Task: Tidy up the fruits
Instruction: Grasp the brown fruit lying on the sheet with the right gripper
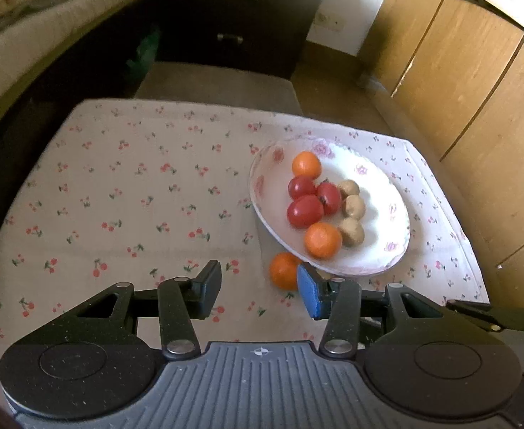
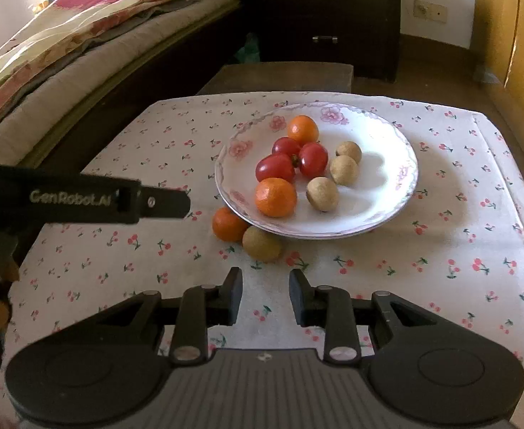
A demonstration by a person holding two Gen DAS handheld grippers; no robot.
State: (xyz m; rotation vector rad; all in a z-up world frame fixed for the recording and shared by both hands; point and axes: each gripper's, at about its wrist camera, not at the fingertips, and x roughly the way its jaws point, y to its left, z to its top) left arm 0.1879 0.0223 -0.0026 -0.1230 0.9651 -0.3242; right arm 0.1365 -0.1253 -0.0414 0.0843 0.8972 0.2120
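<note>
Fruits loose: orange [image 2: 229,224] and brown fruit [image 2: 262,244] lie against plate [image 2: 397,193] rim on surface [image 2: 440,268]
Left claw [image 1: 260,291]: released, empty, orange just ahead
Right claw [image 2: 266,295]: clenched, empty, brown fruit just ahead

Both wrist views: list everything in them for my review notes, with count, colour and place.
plate: one, white with pink flowers, on the table
oranges on plate: two, orange, one near edge, one far edge
tomatoes: three, red, clustered at the plate's middle
brown fruits on plate: three, tan, in a row right of the tomatoes
orange off plate: one, orange, on the cloth against the plate's near rim
brown fruit off plate: one, tan, on the cloth beside that orange
tablecloth: one, white with cherry print, covering the table
bed: one, floral bedding, far left
drawers: one unit, dark, behind the table
wardrobe: one, wooden, right
left gripper: one, black, open, empty
right gripper: one, black, empty
</note>
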